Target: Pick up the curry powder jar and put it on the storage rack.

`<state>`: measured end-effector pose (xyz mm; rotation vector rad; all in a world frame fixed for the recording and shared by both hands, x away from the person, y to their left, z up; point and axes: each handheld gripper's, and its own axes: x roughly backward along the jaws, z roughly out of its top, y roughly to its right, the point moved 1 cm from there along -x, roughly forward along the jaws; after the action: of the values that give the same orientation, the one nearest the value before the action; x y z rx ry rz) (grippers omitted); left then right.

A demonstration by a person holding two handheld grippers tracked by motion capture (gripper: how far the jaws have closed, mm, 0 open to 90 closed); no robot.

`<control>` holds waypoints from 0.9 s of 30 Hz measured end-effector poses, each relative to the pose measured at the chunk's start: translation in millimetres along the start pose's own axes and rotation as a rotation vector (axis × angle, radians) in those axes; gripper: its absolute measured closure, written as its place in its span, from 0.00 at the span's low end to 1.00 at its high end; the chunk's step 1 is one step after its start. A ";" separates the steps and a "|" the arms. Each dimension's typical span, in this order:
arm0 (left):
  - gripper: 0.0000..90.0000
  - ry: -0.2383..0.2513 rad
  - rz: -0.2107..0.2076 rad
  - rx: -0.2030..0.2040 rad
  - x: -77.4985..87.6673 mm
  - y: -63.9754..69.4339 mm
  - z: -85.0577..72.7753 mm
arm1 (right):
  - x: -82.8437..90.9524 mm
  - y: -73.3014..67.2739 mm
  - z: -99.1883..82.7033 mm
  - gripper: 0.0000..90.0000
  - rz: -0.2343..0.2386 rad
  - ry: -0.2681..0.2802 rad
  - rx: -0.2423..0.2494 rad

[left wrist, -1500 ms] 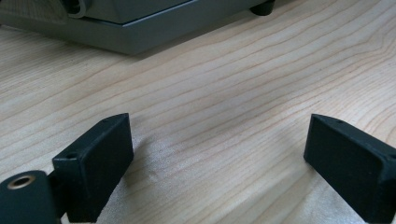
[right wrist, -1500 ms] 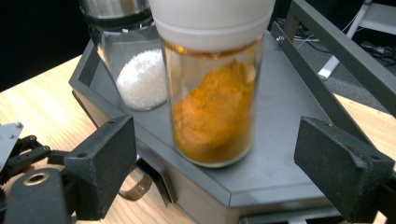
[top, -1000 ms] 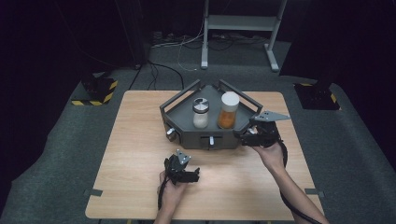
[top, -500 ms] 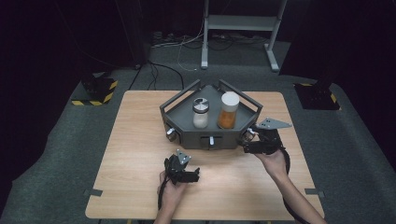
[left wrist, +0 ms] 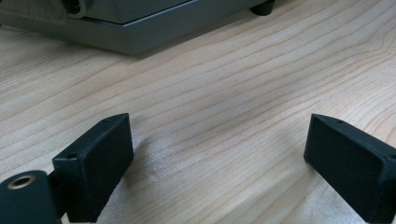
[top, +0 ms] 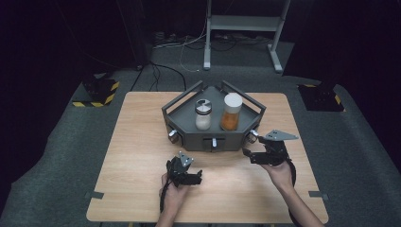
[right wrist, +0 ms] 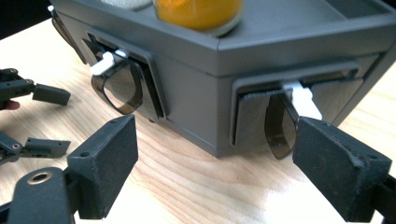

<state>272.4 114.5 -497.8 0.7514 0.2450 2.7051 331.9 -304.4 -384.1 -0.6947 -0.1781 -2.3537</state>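
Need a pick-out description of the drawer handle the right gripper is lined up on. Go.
On the wooden table sits a grey angular rack carrying two jars. On its face beside the right gripper is a drawer with a smoky translucent loop handle on a white clip. Unlike the matching middle handle, it sits under the orange-filled jar, by that gripper's open jaws.

Table (top: 142,142): drawer box (top: 189,135) at rear centre. On the box: shaker jar (top: 203,115) left, spice jar (top: 231,112) right, side by side. Left gripper (top: 196,178) before the box, near front edge. Right gripper (top: 247,153) just beside the box's front-right drawer handle (right wrist: 299,100).
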 end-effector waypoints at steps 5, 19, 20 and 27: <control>0.09 0.000 0.000 0.000 0.0 0.0 0.0 | -0.3 0.8 -9.0 0.16 -0.007 -0.006 -0.014; 0.09 0.000 0.000 0.000 0.0 0.0 0.0 | -7.0 0.7 -36.5 0.15 -0.018 -0.046 -0.057; 0.09 0.000 0.000 0.000 0.0 0.1 0.0 | -7.5 0.8 -38.6 0.16 -0.019 -0.049 -0.061; 0.09 0.000 0.000 -0.001 0.0 0.0 0.0 | -11.4 -1.8 -48.1 0.15 -0.030 -0.072 -0.057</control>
<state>272.3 114.5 -497.8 0.7518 0.2438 2.7052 317.1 -311.0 -430.8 -0.8105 -0.1544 -2.3723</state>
